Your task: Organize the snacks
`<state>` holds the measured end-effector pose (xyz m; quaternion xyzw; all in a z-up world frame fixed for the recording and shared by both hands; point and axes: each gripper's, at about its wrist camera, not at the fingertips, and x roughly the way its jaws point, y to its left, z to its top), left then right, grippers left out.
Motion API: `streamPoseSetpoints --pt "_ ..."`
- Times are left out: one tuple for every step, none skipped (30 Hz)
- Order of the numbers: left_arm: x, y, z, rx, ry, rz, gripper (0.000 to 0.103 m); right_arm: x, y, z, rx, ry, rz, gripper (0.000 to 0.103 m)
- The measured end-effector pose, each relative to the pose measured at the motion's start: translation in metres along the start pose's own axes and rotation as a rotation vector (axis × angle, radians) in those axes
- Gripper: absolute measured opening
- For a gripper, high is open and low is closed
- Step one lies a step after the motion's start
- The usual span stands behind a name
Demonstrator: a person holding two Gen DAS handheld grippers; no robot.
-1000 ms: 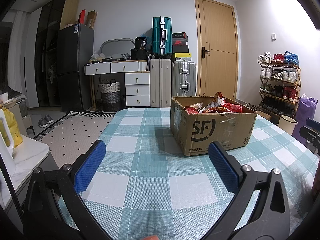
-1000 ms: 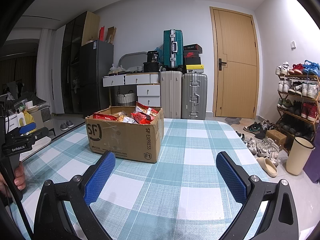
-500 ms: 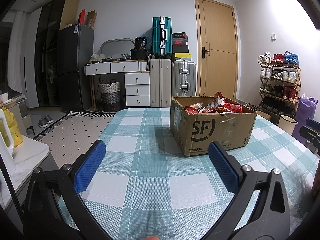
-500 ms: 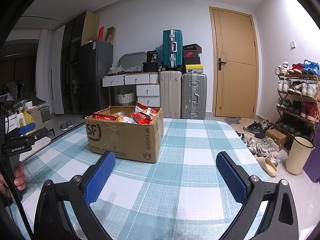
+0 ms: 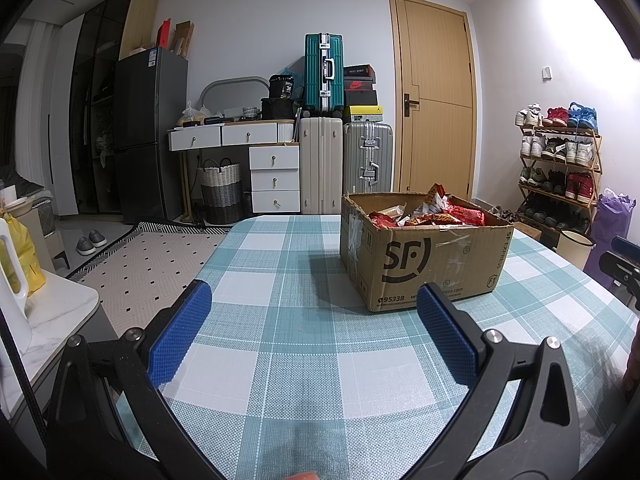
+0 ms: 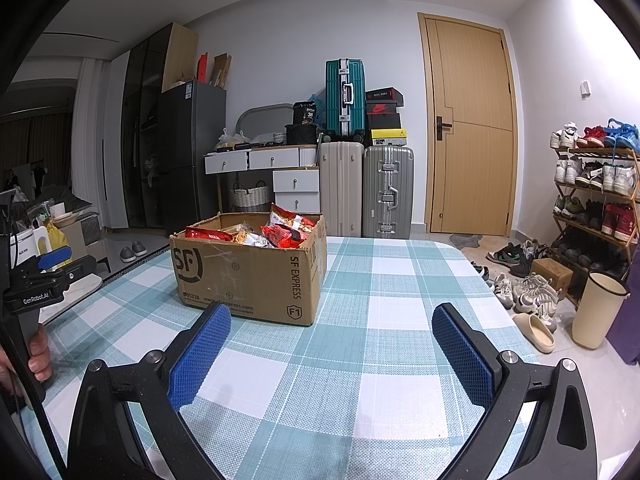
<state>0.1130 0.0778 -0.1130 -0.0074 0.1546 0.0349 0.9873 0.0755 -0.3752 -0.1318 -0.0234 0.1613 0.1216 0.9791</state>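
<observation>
A brown SF cardboard box (image 5: 424, 264) stands open on the teal-and-white checked table (image 5: 304, 344). It is full of snack packets (image 5: 436, 214), mostly red. My left gripper (image 5: 312, 300) is open and empty, low over the table, with the box ahead to its right. In the right wrist view the box (image 6: 248, 272) with its snack packets (image 6: 280, 232) stands ahead to the left. My right gripper (image 6: 332, 320) is open and empty above the table (image 6: 360, 360). The left gripper's body (image 6: 40, 276) shows at that view's left edge.
A white side counter (image 5: 52, 316) with a yellow bag stands left of the table. Suitcases (image 5: 344, 168), a drawer desk and a dark fridge line the back wall by the door. A shoe rack (image 6: 592, 208), loose shoes and a cream bin (image 6: 596, 308) stand to the right.
</observation>
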Motion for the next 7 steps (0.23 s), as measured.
streamPoseSetpoints --pt "0.0003 -0.0001 -0.0001 0.000 0.001 0.000 0.102 -0.0002 -0.0003 -0.0001 0.000 0.000 0.000 0.102" --pt "0.0000 -0.0001 -0.0001 0.000 0.000 0.000 0.102 0.0001 0.0001 0.0000 0.001 0.000 0.000 0.102" --pt "0.0008 -0.0005 -0.0005 0.000 0.000 0.000 0.102 -0.0003 -0.0003 -0.0001 0.002 0.000 0.000 0.102" --pt "0.0001 -0.0001 -0.0001 0.000 0.000 -0.001 0.102 -0.0001 0.0000 -0.0001 0.002 0.000 0.000 0.102" --pt "0.0001 -0.0001 0.0000 0.000 0.000 -0.002 0.102 0.0001 0.0002 -0.0001 0.001 0.000 0.000 0.102" --pt "0.0002 -0.0002 -0.0001 0.000 0.000 -0.003 0.102 0.0001 0.0002 -0.0001 0.001 0.000 0.000 0.102" --pt "-0.0008 0.0002 0.0002 0.000 0.001 -0.003 0.102 -0.0004 -0.0002 -0.0003 0.000 0.000 0.000 0.102"
